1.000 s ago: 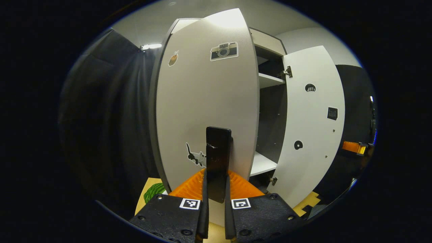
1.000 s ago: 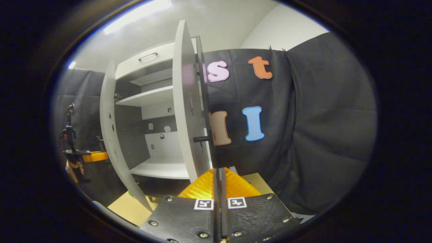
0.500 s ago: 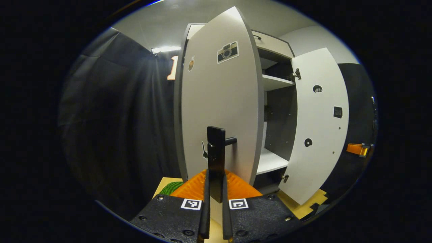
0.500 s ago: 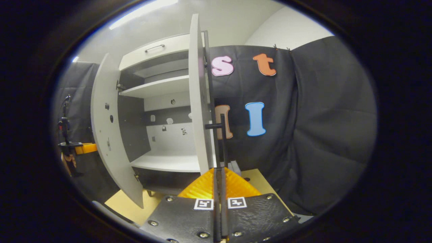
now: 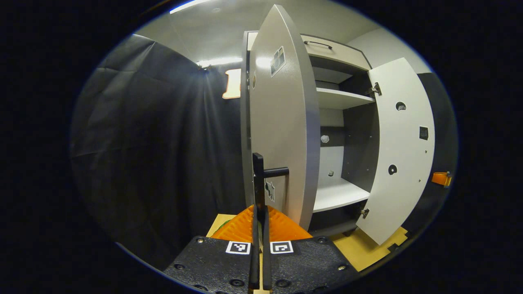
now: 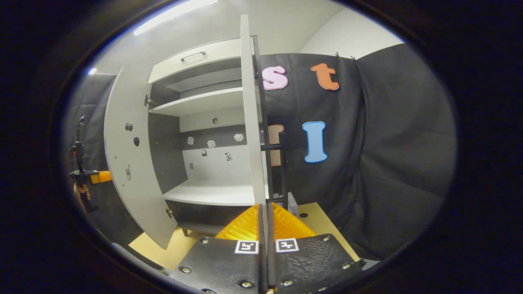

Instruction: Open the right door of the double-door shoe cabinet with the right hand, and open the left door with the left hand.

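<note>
left tongs (image 5: 260,228): your fingers are pinching the black bar handle (image 5: 258,179) of the left door (image 5: 282,134)
right tongs (image 6: 265,228): pressed together, with the right door (image 6: 250,122) edge-on just past your tips; its handle (image 6: 282,163) sits beyond them
doors: both swung wide open
shoe cabinet (image 6: 204,163): white shelves inside, little stickers on the back panel
floor (image 5: 367,249): yellow mat under the cabinet
</note>
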Motion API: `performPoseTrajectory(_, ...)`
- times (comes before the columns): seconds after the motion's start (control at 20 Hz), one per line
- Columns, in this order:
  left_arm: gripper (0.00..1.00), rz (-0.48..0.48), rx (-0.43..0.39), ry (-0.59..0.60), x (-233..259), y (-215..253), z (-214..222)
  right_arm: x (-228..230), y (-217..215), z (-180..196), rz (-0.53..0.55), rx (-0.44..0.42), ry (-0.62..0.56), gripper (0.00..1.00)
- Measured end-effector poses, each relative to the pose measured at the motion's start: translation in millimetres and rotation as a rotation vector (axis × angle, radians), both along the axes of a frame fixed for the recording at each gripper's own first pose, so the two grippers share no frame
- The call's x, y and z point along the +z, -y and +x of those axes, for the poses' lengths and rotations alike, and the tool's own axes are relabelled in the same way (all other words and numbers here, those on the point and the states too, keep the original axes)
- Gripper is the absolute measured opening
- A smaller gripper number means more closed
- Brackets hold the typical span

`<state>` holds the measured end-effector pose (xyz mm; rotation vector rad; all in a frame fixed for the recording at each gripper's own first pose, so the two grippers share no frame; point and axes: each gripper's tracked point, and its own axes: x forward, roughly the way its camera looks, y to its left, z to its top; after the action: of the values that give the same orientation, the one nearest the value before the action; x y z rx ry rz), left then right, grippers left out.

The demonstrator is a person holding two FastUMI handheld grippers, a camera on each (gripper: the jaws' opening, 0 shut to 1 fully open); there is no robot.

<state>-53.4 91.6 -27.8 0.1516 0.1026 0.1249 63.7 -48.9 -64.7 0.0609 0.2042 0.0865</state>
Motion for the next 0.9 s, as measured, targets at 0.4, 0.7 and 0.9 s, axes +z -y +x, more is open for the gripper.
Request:
performPoseTrajectory(0.4, 0.02, 0.017, 0.103, 0.021, 6, -31, -3, 7, -16, -2, -0.017, 0.007, 0.010, 0.01)
performPoseTrajectory(0.7, 0.02, -0.017, 0.127, 0.030, 9, -49, -11, 9, -33, 1, -0.012, 0.036, 0.008, 0.01)
performPoseTrajectory(0.9, 0.02, -0.011, 0.139, 0.027, 12, -46, -15, 13, -40, -3, -0.025, 0.037, 0.011, 0.01)
